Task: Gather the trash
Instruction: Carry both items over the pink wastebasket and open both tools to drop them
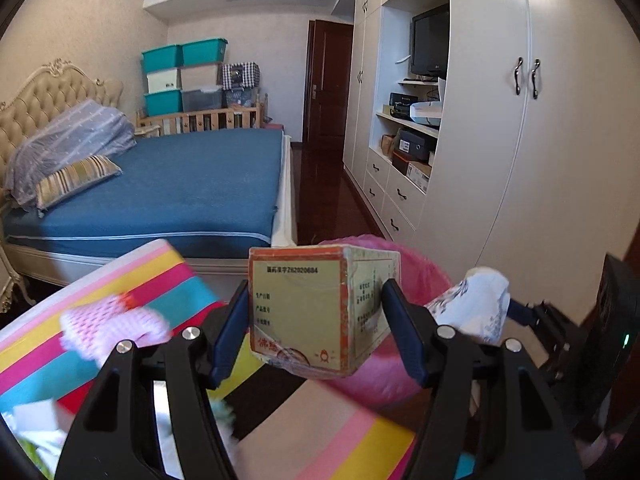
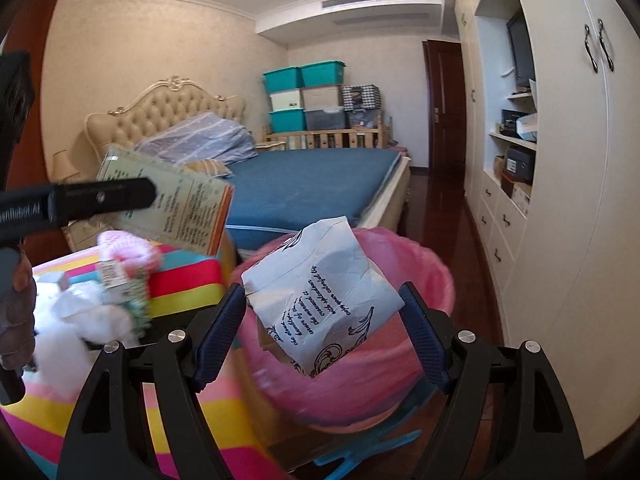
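Note:
My left gripper (image 1: 316, 320) is shut on a yellow cardboard box (image 1: 320, 308) with red edging and printed text, its blue pads pressing both sides. The box hangs at the near rim of a pink-lined bin (image 1: 400, 384). My right gripper (image 2: 320, 320) is shut on a crumpled white paper bag (image 2: 320, 296) with dark blue print, held over the pink-lined bin (image 2: 400, 392). In the right wrist view the box (image 2: 180, 208) sits upper left under a black finger (image 2: 104, 197) of the left gripper. The paper bag (image 1: 476, 304) also shows at the right of the left wrist view.
A striped, colourful table (image 2: 188, 284) stands left of the bin, carrying a pink foam net (image 1: 112, 328) and white tissue scraps (image 2: 80, 320). A blue bed (image 1: 192, 184) lies behind. White wardrobes (image 1: 500, 160) run along the right. A hand (image 2: 16, 312) is at the left edge.

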`<state>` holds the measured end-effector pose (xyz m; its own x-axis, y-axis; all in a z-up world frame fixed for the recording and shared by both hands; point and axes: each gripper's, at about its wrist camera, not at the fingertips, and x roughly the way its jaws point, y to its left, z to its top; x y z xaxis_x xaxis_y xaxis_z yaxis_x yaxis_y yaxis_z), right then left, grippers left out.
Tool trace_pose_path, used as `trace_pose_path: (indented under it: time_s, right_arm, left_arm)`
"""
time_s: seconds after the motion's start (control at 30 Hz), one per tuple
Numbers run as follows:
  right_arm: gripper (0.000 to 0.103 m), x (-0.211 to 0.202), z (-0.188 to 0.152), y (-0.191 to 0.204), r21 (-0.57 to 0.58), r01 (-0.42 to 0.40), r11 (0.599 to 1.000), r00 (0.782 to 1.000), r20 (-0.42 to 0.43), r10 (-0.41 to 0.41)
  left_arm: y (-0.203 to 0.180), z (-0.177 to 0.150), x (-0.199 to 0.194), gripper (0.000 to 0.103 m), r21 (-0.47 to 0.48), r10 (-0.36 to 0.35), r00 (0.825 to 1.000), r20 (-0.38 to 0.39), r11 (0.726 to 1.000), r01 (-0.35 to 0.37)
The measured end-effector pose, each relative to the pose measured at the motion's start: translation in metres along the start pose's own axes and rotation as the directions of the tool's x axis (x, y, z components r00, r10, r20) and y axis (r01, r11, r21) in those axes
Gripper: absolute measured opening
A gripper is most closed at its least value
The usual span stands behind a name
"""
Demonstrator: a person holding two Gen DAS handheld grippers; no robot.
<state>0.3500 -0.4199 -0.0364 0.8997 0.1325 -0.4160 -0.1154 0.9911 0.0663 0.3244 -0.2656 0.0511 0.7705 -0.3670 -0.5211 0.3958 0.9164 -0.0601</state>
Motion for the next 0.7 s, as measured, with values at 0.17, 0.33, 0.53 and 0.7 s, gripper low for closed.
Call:
trace_pose_path:
  time_s: [0.17,0.33,0.53,0.7]
  right_arm:
    - [0.075,0.032,0.001,-0.022,0.009,0.005,1.000,0.999,-0.044,-0.005]
    - [0.085,0.047,0.001,-0.026,-0.001,-0.001,1.000,0.998,-0.056,0.001]
    - [0.085,0.030,-0.003,-0.026,0.009,0.014,1.000,1.000,-0.026,-0.014]
    - [0.085,-0.005,-0.008,-0.017,0.010,0.035,0.999,0.999,-0.012,-0.035]
  left_arm:
    - [-0.018,0.015,0.046,0.064,0.013,0.014,0.999,-0.037,1.000,-0.013]
    - [-0.020,0.021,0.081,0.082,-0.024,0.018,0.998,-0.067,1.000,-0.020]
    - [-0.008,0.018,0.066,0.095,-0.034,0.071,0.997,-0.027,0.997,-0.072]
    - [0.012,-0.004,0.013,0.098,-0.022,0.121,0.992,0.031,0.992,-0.121]
